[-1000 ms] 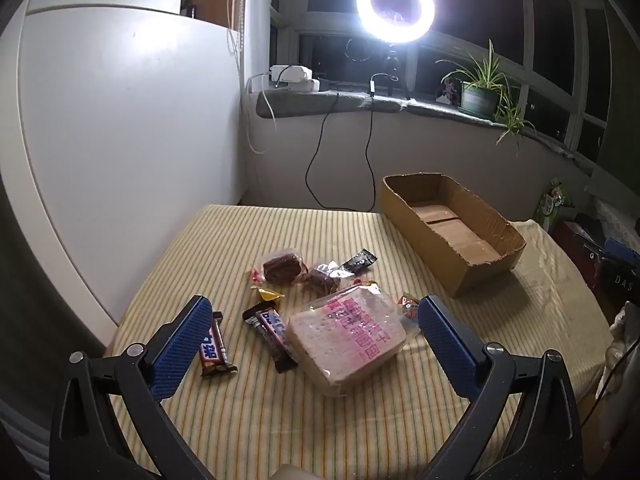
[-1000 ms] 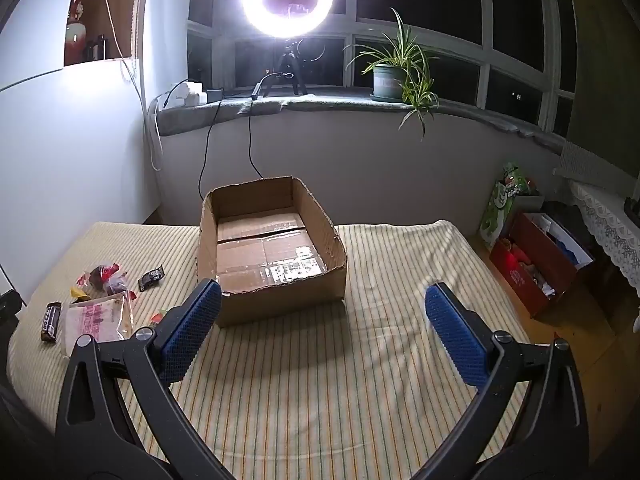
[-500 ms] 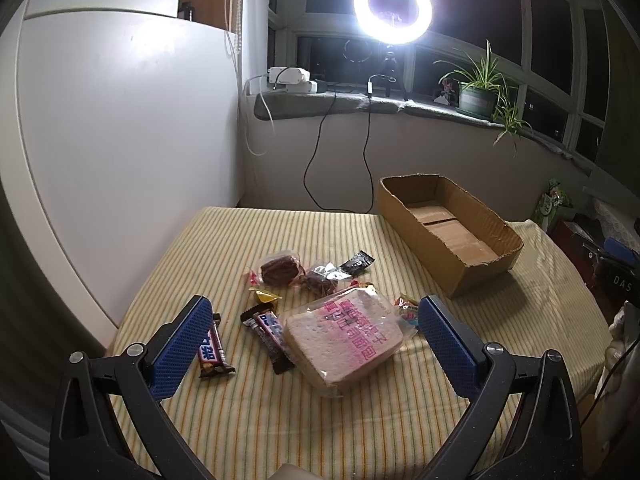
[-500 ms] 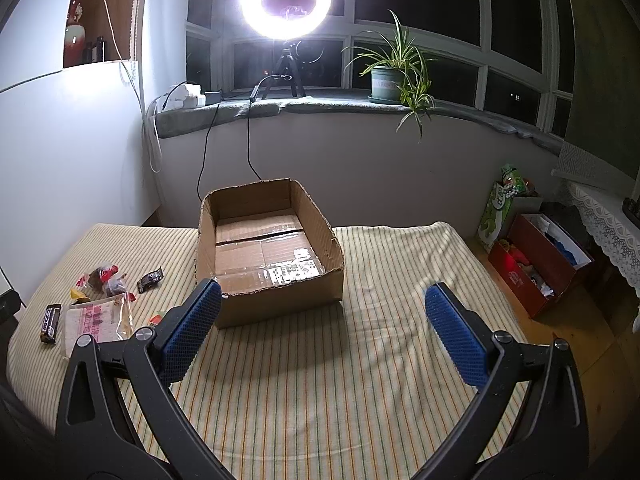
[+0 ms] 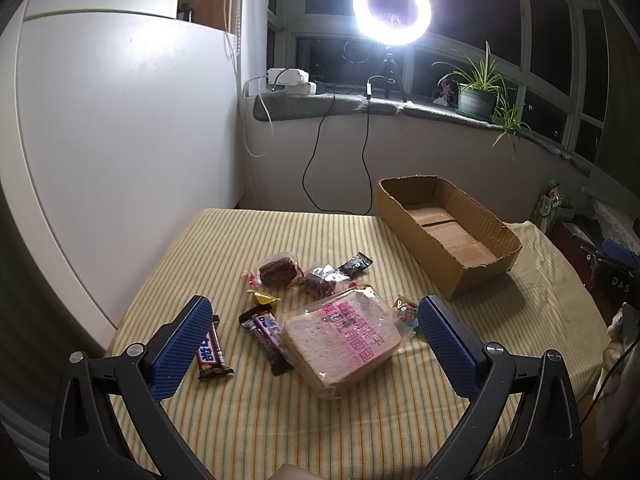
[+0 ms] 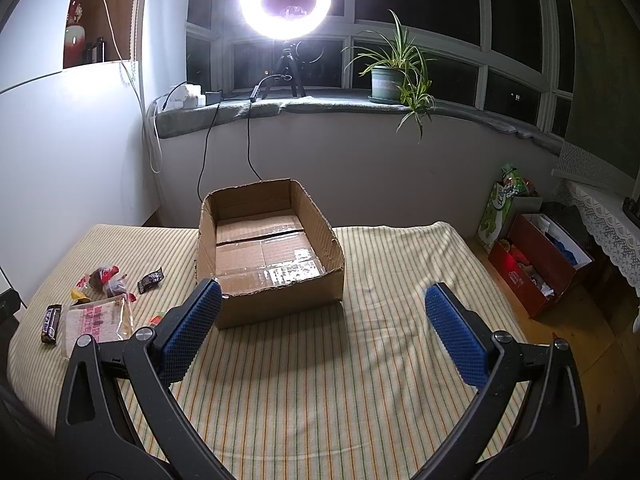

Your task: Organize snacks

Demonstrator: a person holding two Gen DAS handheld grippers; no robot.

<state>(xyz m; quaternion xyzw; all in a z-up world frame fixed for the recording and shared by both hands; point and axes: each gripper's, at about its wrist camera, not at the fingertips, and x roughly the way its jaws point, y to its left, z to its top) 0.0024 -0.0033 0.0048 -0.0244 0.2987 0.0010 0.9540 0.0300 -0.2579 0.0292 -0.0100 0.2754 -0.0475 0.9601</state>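
Nothing had yet been sorted. In the left wrist view, the snacks lay loose on the striped desk (image 5: 224,240): a chocolate bar (image 5: 212,350) at lower left, a second bar (image 5: 267,334) just right of it, the bagged sliced bread (image 5: 344,334) at lower centre, and two dark wrapped cakes (image 5: 276,270) and small sweets above them, though the sweets were too small to name. The left gripper (image 5: 308,340) hung over this pile, jaws spread wide and holding nothing. To the right, the cardboard box (image 5: 476,264) stood empty. The right gripper (image 6: 320,332) faced that box (image 6: 280,308), jaws likewise wide apart and holding nothing. Every snack remained to be moved, probably into the box.
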